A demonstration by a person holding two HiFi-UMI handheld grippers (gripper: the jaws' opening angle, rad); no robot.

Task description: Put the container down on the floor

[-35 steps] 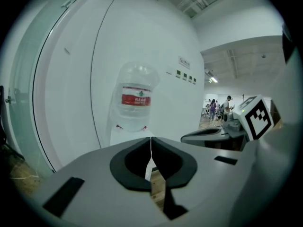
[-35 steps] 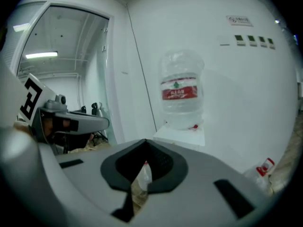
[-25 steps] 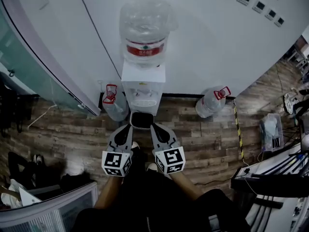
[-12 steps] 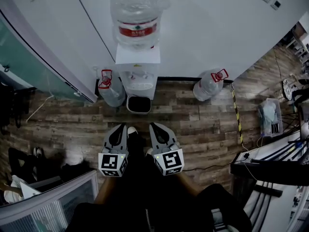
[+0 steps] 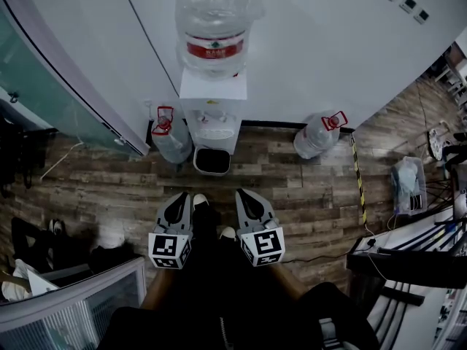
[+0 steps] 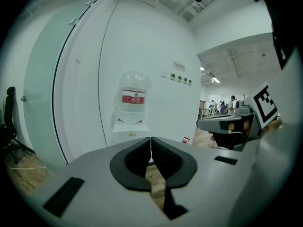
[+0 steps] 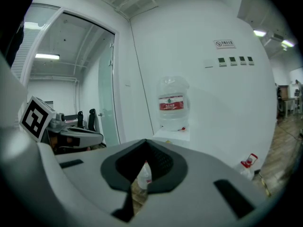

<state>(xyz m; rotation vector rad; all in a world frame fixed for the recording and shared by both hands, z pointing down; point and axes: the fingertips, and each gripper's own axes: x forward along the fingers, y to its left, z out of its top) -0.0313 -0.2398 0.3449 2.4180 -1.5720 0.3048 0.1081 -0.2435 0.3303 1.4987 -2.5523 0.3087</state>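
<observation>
Left gripper point(image 6: 151, 142) is seen with jaws closed tip to tip; floorboards point(image 6: 155, 178) are seen behind them. Beyond, an upturned water bottle point(image 6: 133, 98) is seated on a white dispenser point(image 6: 129, 128).

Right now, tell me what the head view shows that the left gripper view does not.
Only the head view: the container standing on the floor at the foot of the water dispenser, a jug left of it, and the person's shoes.
Only the left gripper view: the left gripper close up, its jaws shut with nothing between them, and distant people.
Both: the water dispenser with its bottle on top.
</observation>
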